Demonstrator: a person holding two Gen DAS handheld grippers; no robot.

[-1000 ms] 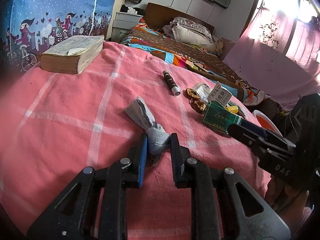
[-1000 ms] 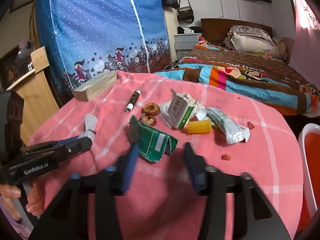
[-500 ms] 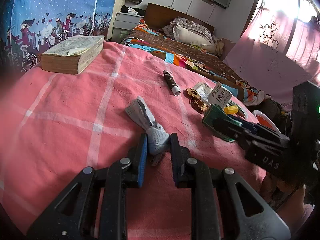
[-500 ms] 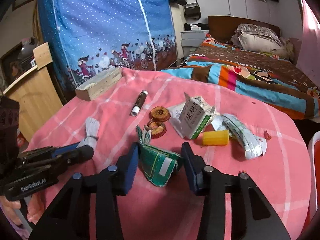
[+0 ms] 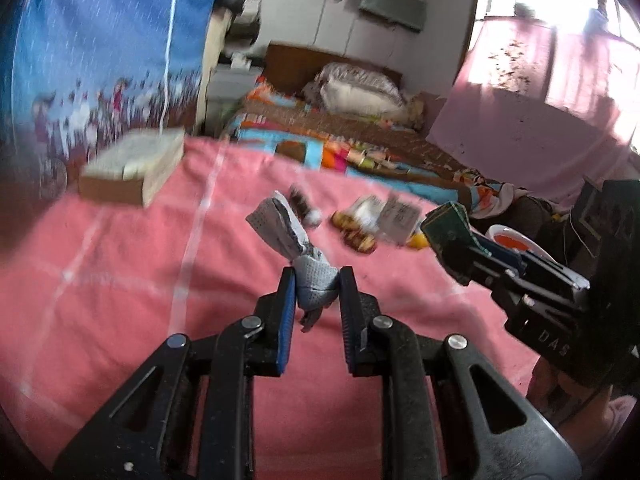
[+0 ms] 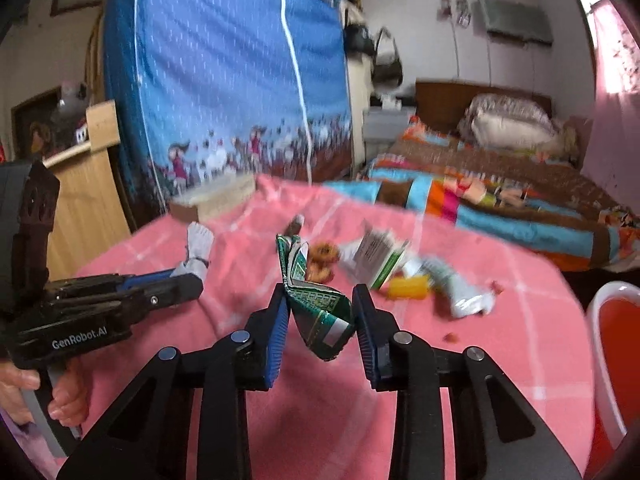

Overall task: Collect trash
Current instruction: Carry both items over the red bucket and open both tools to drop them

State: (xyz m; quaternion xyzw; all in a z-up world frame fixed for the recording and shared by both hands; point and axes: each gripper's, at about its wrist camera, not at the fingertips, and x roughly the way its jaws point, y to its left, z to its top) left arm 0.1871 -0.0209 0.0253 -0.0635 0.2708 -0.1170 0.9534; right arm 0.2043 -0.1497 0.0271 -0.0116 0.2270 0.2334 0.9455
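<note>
Both claws grip trash: left claw (image 5: 317,285) apparently a sock (image 5: 298,258), right claw (image 6: 322,307) a green wrapper (image 6: 320,312).

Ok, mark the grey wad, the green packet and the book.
Grey wad (image 5: 316,284), left wrist view, its pinched lower bulge.
Green packet (image 6: 320,312), right wrist view, its printed face.
Book (image 5: 132,160), left wrist view, its top cover.

A thick book (image 5: 132,168) lay at the far edge of the pink checked cloth (image 5: 120,280) — beyond it stood a bed (image 6: 500,184).
</note>
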